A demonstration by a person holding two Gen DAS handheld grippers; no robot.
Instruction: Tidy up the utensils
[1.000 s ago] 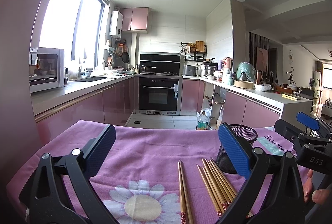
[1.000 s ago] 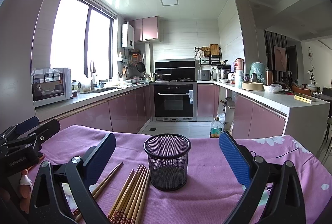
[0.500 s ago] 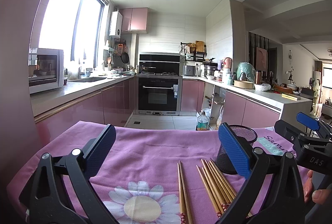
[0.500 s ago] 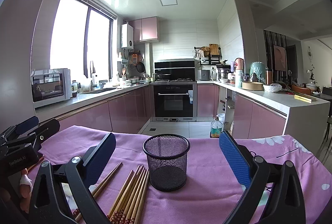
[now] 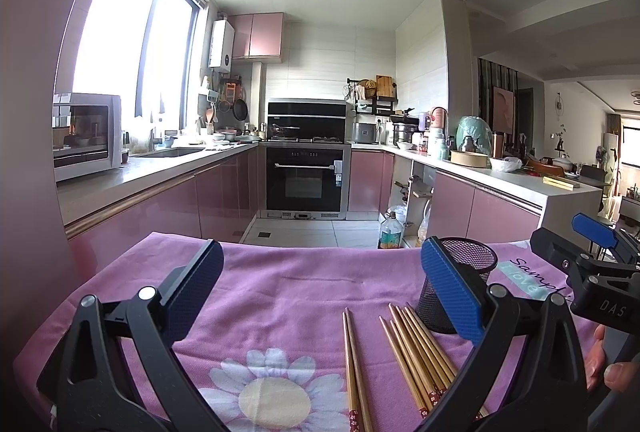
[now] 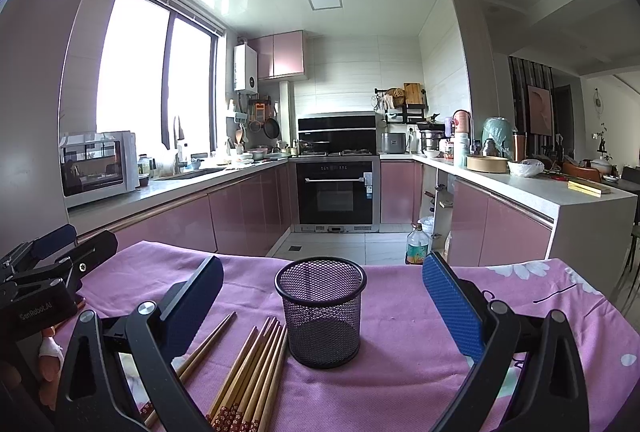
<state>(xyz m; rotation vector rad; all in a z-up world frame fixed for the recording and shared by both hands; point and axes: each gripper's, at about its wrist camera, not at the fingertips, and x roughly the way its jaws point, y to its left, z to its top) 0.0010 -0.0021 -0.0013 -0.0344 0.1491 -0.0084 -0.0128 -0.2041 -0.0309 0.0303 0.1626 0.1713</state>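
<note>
So the desk is covered in a soft pink-purple cloth [image 6: 400, 372] with a woven, slightly nubbly look and big white daisy prints. Sitting on it is a black wire-mesh cup [image 6: 321, 312], round, upright and see-through, nothing in it. It's dead centre between the right gripper [image 6: 322, 298] jaws and a bit beyond their tips; from the left gripper [image 5: 321, 286] it's half tucked behind the right-hand jaw pad.

Next down: a bundle of wooden chopsticks [image 6: 252, 372], thin, smooth, light brown with red patterned ends, lying flat just left of the cup, bunched side by side. A separate pair [image 5: 354, 368] lies apart from the bundle, roughly midway between the left jaws.

Both sets of jaws are spread wide, nothing in them. Pads are blue with a fine ribbed grip texture on black plastic frames.

Compared with a second ago, barely anything moved. The cup and sticks sit where they were; the views just drifted a hair.

Hard to see: the chopsticks' near ends run off the bottom edge or go under the jaw frames, and only fingertips of each hand peek in at the edges.
</note>
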